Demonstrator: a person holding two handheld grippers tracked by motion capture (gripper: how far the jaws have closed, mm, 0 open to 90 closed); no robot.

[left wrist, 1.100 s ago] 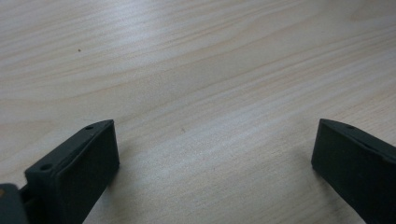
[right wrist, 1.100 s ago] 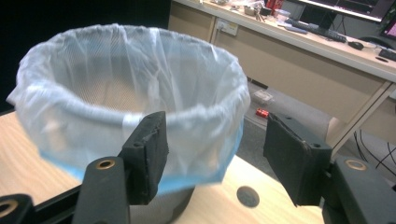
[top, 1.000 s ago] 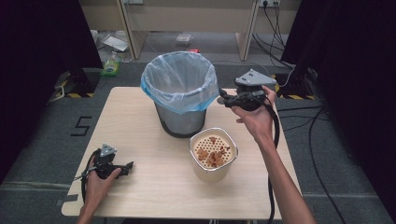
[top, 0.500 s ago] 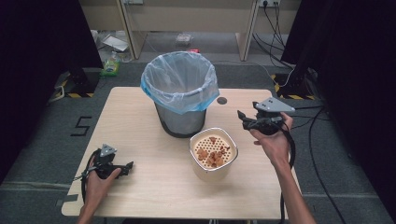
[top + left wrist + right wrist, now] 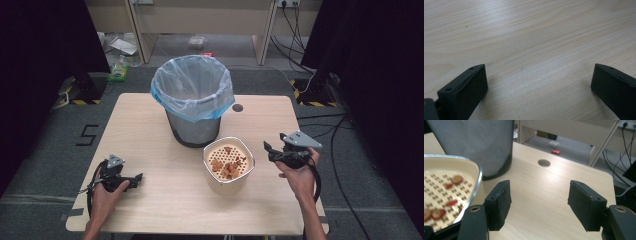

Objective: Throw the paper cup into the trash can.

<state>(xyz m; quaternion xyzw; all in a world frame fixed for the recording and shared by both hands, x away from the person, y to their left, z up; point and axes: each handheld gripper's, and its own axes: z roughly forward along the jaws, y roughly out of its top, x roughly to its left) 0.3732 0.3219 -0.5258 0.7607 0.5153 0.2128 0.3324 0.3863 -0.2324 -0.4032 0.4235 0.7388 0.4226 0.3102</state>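
Observation:
A cream container [image 5: 228,170] with a perforated insert holding several reddish-brown food pieces [image 5: 227,166] stands near the table's middle front. Behind it stands a mesh waste bin [image 5: 193,100] lined with a pale blue bag. My right gripper [image 5: 267,149] hovers just right of the container, jaws wide apart and empty; in the right gripper view [image 5: 539,195] the container's rim [image 5: 475,173] and the bin's mesh wall [image 5: 476,142] sit to the left. My left gripper [image 5: 136,177] rests low at the table's front left, open, with bare wood between its jaws [image 5: 537,75].
A round cable hole [image 5: 237,107] lies in the light wooden table [image 5: 150,200] right of the bin. Cables trail on the floor at the right. Beyond the table's far edge lie a shelf frame and scattered items on the floor.
My right gripper has moved from up beside the bin's rim down and toward the front, now level with the container's right side. The left gripper has stayed put.

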